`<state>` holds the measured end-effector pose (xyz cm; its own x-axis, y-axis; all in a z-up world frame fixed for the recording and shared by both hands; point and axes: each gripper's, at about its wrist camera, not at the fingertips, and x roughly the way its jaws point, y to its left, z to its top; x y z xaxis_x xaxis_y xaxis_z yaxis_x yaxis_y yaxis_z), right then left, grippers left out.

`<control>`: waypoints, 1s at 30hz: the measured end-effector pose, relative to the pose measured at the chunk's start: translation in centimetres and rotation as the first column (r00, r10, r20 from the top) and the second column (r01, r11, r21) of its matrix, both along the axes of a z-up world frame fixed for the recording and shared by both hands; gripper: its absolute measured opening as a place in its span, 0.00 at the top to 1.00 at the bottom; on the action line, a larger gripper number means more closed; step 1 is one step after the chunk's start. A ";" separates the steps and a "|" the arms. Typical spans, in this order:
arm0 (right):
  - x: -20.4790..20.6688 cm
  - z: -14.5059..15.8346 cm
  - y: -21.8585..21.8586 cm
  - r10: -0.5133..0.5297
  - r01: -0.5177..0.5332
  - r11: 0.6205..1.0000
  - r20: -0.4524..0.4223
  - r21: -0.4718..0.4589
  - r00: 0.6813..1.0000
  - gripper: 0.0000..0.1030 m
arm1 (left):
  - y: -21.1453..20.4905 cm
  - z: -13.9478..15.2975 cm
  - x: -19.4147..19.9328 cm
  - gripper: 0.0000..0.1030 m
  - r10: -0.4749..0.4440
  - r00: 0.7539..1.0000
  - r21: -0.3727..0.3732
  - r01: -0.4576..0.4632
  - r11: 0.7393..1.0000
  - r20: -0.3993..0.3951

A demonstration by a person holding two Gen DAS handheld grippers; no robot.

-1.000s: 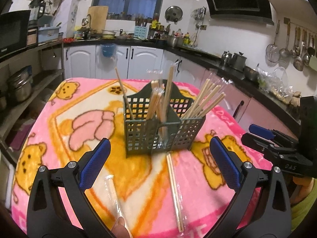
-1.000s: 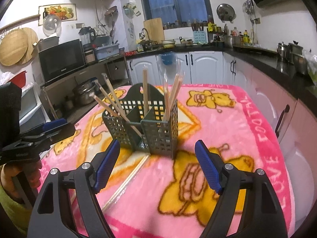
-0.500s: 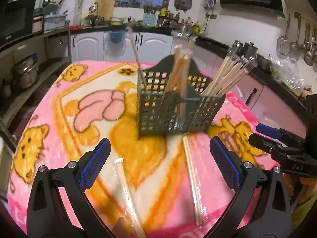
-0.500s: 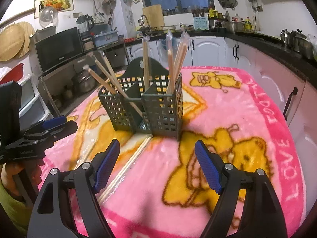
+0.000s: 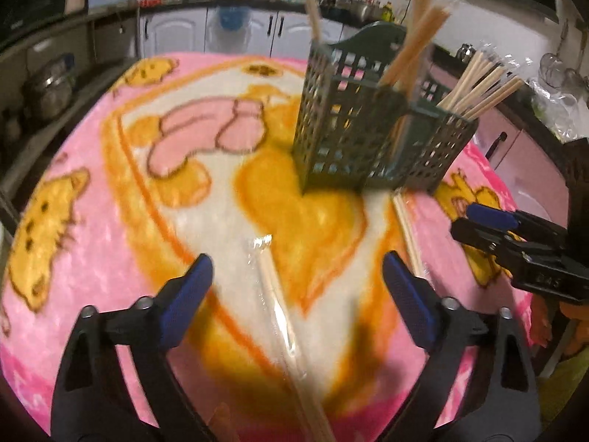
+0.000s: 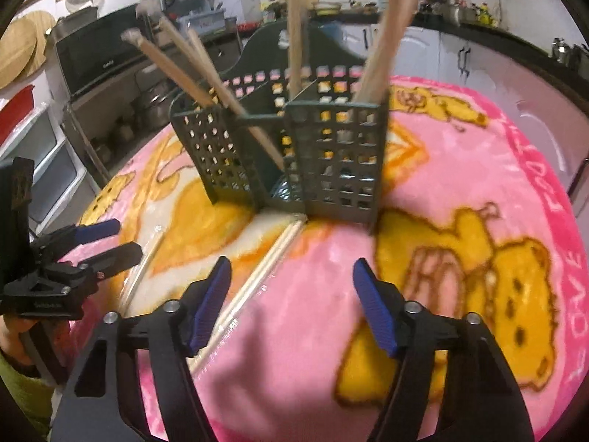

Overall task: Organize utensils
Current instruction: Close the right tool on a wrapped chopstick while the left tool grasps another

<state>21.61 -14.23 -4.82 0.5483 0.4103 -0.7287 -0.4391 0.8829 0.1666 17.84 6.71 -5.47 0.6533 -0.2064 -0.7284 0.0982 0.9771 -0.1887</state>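
Green lattice caddy (image 5: 371, 125), wrapped wooden chopsticks (image 5: 478, 84) upright in three compartments.

Pink cartoon blanket (image 6: 460, 191) on table, black microwave (image 6: 99, 55) left, white cabinets (image 5: 176, 35) at back.

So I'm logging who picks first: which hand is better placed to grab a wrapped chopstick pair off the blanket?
Probably left: the wrapped pair lies centred between the left gripper fingers; the right gripper has its pair beside one finger.
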 end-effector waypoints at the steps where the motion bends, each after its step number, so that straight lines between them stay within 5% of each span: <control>1: 0.4 -0.3 0.5 0.005 -0.005 1.000 -0.008 -0.005 1.000 0.43 | 0.2 -0.3 0.2 0.28 -0.001 1.000 -0.013 0.001 1.000 -0.012; 6: 2.4 -1.6 1.9 -0.013 0.012 1.000 -0.053 -0.023 0.998 0.49 | 1.1 -1.6 1.5 0.41 0.003 0.997 -0.057 -0.007 0.998 -0.075; 13: 4.5 -2.7 2.1 -0.085 0.082 0.996 -0.074 -0.033 0.994 0.55 | 1.6 -2.1 2.8 0.42 -0.001 0.995 -0.079 -0.007 0.997 -0.096; 23: 5.2 -3.0 2.9 -0.090 0.087 0.995 -0.066 -0.050 0.994 0.77 | 0.7 -2.4 4.2 0.49 -0.018 0.996 -0.001 0.018 1.000 -0.082; 30: 4.0 -2.9 4.1 -0.008 0.006 0.999 -0.045 -0.054 0.999 0.93 | 0.9 -2.4 4.0 0.70 0.004 0.997 0.046 0.000 0.999 -0.075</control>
<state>25.56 -10.09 -7.68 0.5174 0.3663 -0.7734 -0.4261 0.8940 0.1384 21.84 7.62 -7.88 0.5972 -0.1699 -0.7839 0.0835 0.9852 -0.1499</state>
